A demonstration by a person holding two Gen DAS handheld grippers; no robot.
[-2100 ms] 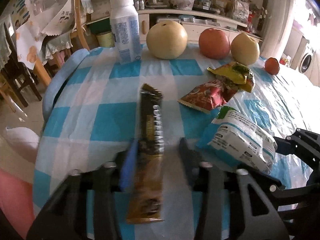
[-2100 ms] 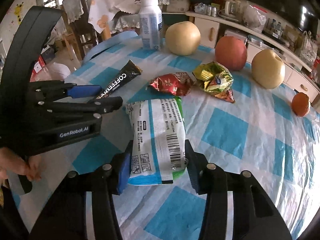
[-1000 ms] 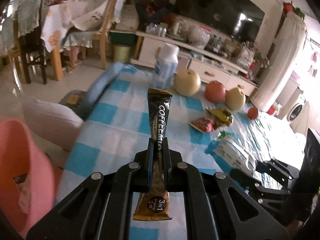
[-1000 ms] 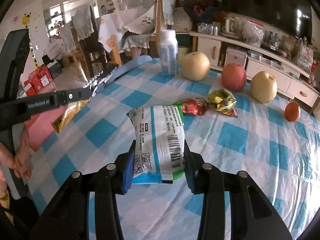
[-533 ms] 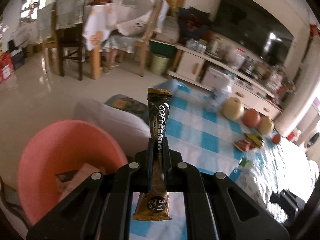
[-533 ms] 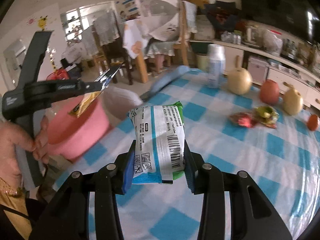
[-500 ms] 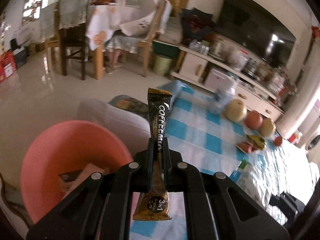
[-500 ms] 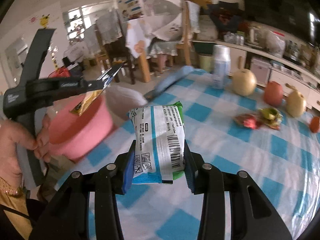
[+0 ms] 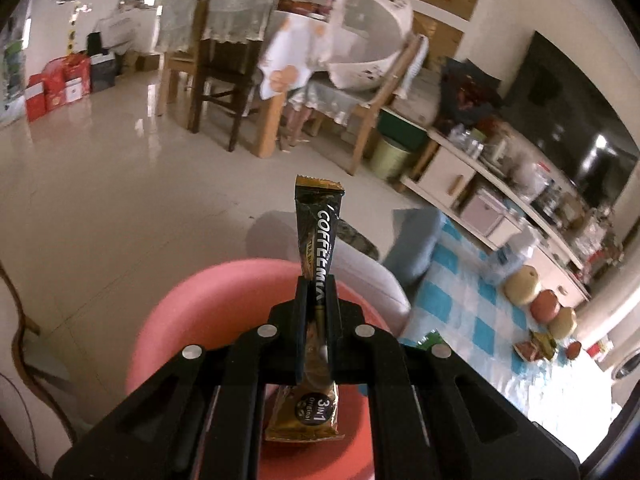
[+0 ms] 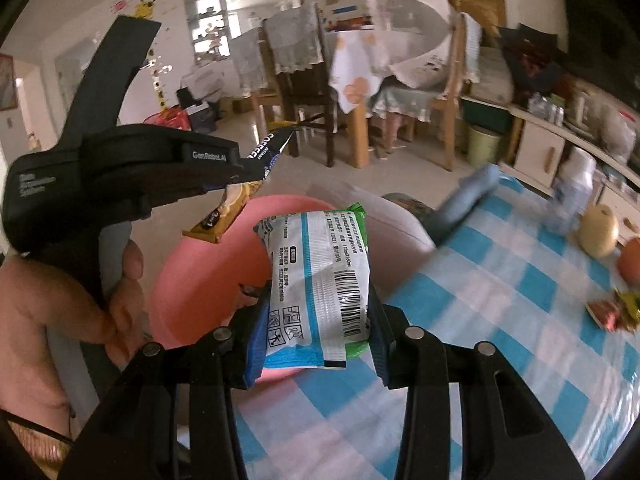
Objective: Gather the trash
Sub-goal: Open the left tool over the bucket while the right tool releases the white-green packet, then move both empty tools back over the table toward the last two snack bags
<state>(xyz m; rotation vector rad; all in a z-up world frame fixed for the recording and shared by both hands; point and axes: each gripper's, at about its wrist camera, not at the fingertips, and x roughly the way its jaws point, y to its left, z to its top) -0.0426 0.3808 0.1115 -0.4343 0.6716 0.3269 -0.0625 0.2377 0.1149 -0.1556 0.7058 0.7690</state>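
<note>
Clearly both hands are carrying light, crinkly stuff. The left gripper (image 9: 316, 300) is pinching a coffee sachet (image 9: 318, 240) edge-on, jaws pressed flat together on its middle, so the thin foil strip is standing up stiffly ahead of the tips while its lower end is hanging over the pink bin (image 9: 200, 312). It looks nearly weightless and slick, so a grip across the flat faces near the middle seems the sensible place; it should simply drop once the jaws part.

The right gripper (image 10: 316, 332) is clamping a white packet (image 10: 320, 280) by its two side edges, low down. That packet is looking puffier and softer, likely to buckle if squeezed harder, and it is hovering at the rim where the bin (image 10: 192, 272) meets the checked table (image 10: 500, 320).

The right view is showing what the left cannot: the left gripper (image 10: 240, 168) from the side, the bare hand (image 10: 80, 300) holding it, and the sachet (image 10: 240, 196) slanting above the bin. The left view alone is showing more wrappers (image 9: 536, 346) lying far down the table beside the fruit (image 9: 540, 300).
</note>
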